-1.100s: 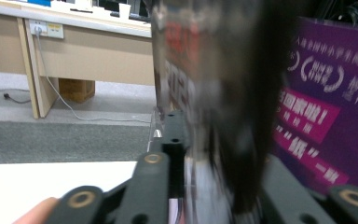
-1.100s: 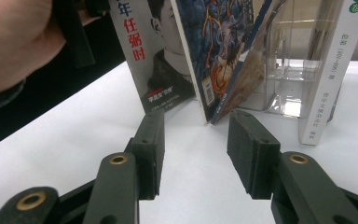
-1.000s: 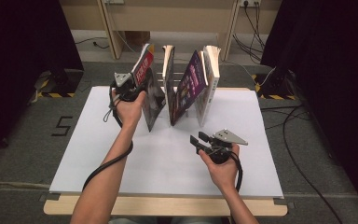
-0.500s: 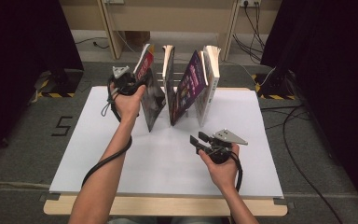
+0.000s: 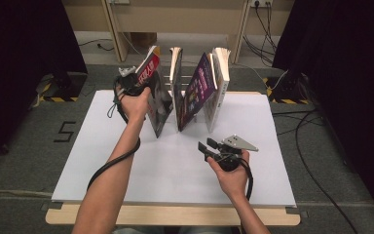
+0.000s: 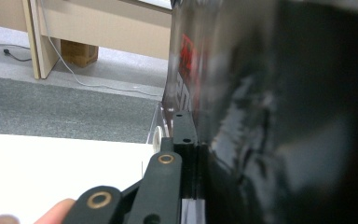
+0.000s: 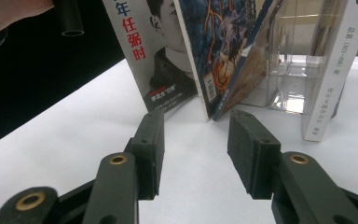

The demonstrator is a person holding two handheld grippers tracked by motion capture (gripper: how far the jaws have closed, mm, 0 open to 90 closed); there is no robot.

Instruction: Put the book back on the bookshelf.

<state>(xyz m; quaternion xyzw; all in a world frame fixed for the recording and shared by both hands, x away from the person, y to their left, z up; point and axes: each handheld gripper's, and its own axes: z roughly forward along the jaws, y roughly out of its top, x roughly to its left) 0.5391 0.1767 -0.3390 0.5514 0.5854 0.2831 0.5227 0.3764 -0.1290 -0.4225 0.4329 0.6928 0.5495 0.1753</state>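
Several books stand leaning in a clear rack (image 7: 289,79) at the far side of the white board (image 5: 175,170). The leftmost has a glossy black cover with red lettering (image 5: 158,100) (image 6: 270,116). My left gripper (image 5: 135,84) (image 6: 193,140) is at that book's upper left edge. Its jaws have just been closing and now pinch the cover. My right gripper (image 5: 205,146) (image 7: 196,140) hovers low over the board in front of the books, open, with nothing between its pads.
Right of the held book stand a thin pale book (image 5: 176,73), a purple one (image 5: 197,90) and a white one (image 5: 219,83). The board lies on a wooden table (image 5: 175,215). Cables and dark curtains border the grey floor.
The left hand has shifted slightly up along the leftmost book's edge and its jaws have closed on the cover. The right hand has not moved.
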